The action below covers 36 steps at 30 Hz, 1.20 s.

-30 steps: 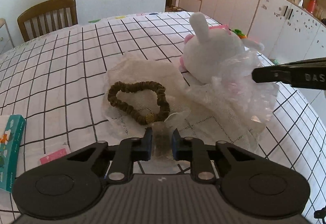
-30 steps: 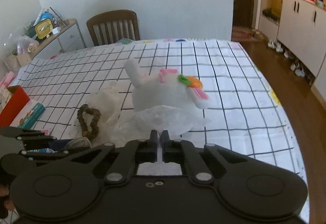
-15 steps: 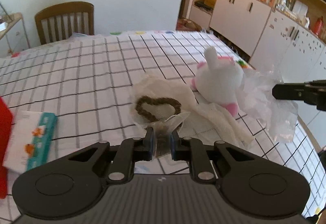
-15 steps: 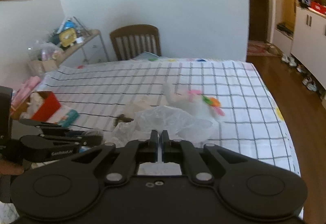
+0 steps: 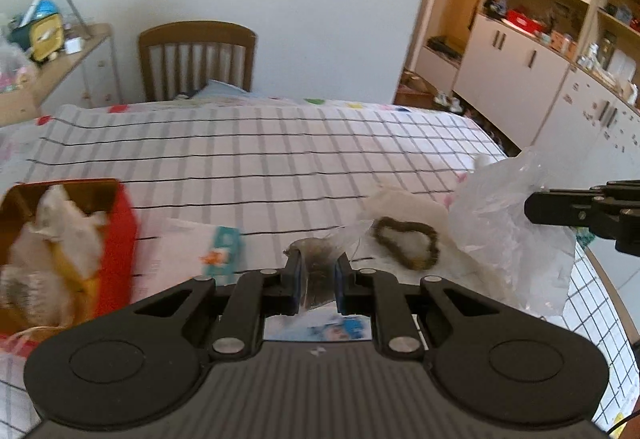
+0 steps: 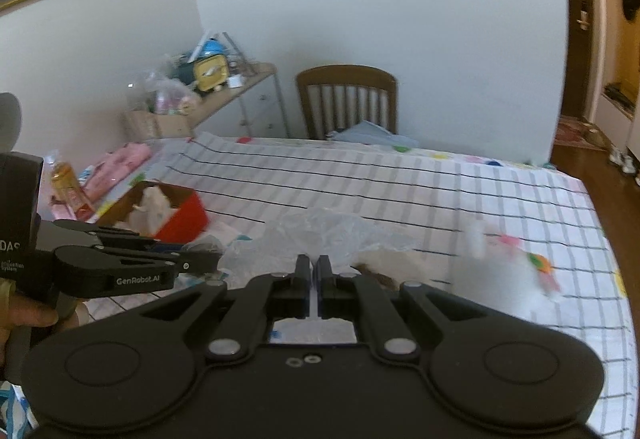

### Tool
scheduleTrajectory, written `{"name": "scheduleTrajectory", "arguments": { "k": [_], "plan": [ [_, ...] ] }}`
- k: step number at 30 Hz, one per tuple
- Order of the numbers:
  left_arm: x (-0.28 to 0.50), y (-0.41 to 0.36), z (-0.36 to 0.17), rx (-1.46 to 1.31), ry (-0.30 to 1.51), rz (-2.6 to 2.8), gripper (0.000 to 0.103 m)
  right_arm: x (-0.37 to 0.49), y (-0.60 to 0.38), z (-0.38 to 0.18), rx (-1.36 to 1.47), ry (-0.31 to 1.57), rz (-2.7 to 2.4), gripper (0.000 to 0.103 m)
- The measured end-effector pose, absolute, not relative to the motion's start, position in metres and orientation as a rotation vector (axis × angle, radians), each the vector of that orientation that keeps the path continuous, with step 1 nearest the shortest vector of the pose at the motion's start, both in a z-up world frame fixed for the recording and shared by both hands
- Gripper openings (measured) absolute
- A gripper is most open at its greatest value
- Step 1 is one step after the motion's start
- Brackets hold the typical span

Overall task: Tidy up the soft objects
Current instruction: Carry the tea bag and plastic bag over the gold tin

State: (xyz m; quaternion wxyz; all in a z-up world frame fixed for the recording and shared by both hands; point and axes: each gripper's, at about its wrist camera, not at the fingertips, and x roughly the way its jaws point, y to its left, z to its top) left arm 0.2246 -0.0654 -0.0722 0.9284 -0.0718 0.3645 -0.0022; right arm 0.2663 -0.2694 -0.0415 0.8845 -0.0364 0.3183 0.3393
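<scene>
My left gripper (image 5: 318, 281) jaws clench a clear bag (image 5: 320, 259) corner; my right gripper (image 6: 313, 281) jaws clench the same bag beside the hair tie (image 5: 406, 243).

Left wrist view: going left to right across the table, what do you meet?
Red box → teal tissue pack → left gripper pinching a bag corner → brown scrunchie → clear plastic bag → right gripper.

White walls, wooden chair (image 5: 196, 59) behind checked table (image 5: 280, 159), cream cabinets (image 5: 520, 67), wood floor (image 6: 612, 199).
</scene>
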Motion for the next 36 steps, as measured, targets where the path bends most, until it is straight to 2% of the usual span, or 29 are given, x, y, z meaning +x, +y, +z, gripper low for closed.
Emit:
{"name": "scheduleTrajectory", "arguments": {
  "k": [17, 36],
  "plan": [
    [0.175, 0.063, -0.049, -0.168, 0.717, 0.106, 0.016, 0.243, -0.132, -0.025, -0.123, 0.636, 0.841, 0.003],
    [0.184, 0.176, -0.077, -0.187, 0.785, 0.178, 0.016, 0.248, -0.004, -0.057, -0.190, 0.708, 0.903, 0.003]
  ]
}}
